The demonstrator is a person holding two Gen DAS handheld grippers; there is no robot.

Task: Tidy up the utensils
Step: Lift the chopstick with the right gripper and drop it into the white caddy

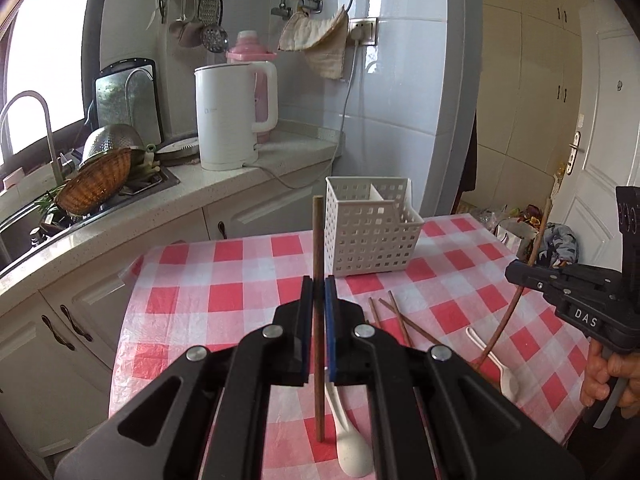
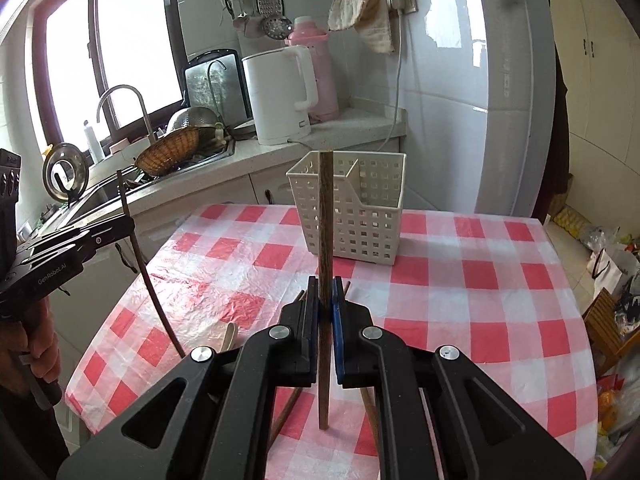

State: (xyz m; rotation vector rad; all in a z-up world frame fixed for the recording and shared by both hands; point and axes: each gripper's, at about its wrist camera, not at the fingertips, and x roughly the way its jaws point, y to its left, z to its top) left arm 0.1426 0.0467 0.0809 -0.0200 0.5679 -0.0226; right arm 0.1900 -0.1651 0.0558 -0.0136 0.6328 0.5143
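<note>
Both grippers level, each clamping upright chopstick (image 1: 319, 320).

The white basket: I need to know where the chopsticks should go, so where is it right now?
The white basket stands upright at the far end of the checked table, ahead of both grippers, with the counter and white kettle behind to its left.

The slotted utensil caddy (image 1: 372, 232) stands at the table's (image 1: 192, 280) far side. Nearer lie loose chopsticks (image 1: 400, 320), with spoons (image 1: 496, 364) to their right. A kettle (image 1: 228, 116) sits on the far-left counter (image 1: 280, 156).
</note>
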